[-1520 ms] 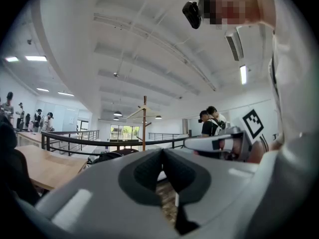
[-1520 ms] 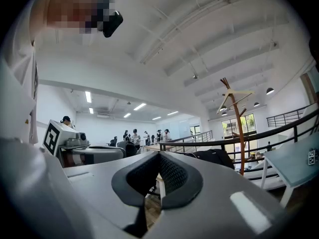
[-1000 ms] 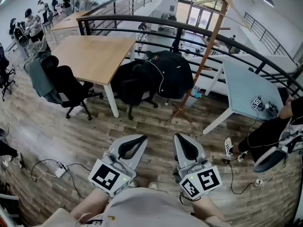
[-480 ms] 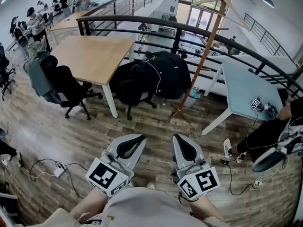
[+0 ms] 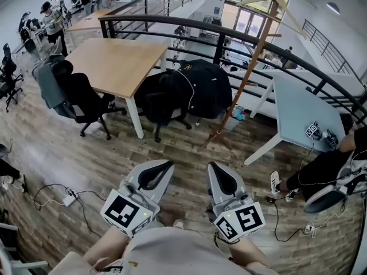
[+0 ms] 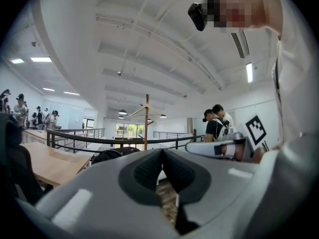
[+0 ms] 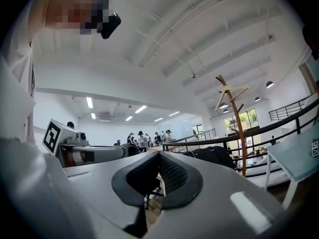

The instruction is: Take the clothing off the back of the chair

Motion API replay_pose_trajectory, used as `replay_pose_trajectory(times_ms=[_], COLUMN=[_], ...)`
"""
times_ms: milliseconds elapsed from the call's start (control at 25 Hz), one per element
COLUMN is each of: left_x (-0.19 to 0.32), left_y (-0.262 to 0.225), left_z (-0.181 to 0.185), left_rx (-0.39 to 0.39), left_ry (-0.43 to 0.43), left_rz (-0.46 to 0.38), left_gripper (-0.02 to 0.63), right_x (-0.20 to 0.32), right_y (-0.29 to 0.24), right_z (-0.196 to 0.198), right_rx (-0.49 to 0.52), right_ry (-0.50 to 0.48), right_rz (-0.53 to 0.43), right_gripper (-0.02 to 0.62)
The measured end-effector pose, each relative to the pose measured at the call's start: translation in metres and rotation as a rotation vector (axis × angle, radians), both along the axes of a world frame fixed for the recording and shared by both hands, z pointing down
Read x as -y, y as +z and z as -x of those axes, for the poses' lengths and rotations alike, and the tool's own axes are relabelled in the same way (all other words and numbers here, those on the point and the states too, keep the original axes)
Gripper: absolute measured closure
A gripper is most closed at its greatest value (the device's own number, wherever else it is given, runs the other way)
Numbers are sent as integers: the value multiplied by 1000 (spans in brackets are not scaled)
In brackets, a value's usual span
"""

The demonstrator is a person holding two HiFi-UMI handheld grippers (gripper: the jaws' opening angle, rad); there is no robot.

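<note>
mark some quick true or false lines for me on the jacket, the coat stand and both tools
1. The black jacket is draped over the back of a chair. True.
2. The left tool is shut on the jacket. False: its jaws are together on nothing, and it is well short of the jacket.
3. The right tool has its jaws together with nothing between them. True.
4. The jacket hangs from the wooden coat stand. False: the stand is to the right of the jacket's chair, and its hooks look bare.
5. A grey garment hangs on a second chair at the left of the wooden table. True.
</note>
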State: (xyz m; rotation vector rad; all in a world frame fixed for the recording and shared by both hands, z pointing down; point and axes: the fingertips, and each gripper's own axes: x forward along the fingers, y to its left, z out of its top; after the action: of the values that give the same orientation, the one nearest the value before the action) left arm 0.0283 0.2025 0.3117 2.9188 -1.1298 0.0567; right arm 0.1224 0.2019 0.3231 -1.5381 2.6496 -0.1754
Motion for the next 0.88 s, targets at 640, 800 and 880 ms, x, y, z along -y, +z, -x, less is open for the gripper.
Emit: replay_pose_trajectory(times_ms=[640, 800, 880], left_x=[-25, -23, -21], left_y=[-2, 3, 5], left_z=[-28, -33, -34], left_rx=[25, 33, 39], left_ry=[-58, -46, -40], left_rz=[-28, -26, -29], left_gripper=[617, 617, 617], right_x=[-21, -17, -14], right_y=[1, 3, 5], right_z=[-34, -35, -35], right_rx=[5, 2, 1], right_ry=[-44, -45, -46], right_rz=[-20, -23, -23], right_gripper=[594, 594, 594])
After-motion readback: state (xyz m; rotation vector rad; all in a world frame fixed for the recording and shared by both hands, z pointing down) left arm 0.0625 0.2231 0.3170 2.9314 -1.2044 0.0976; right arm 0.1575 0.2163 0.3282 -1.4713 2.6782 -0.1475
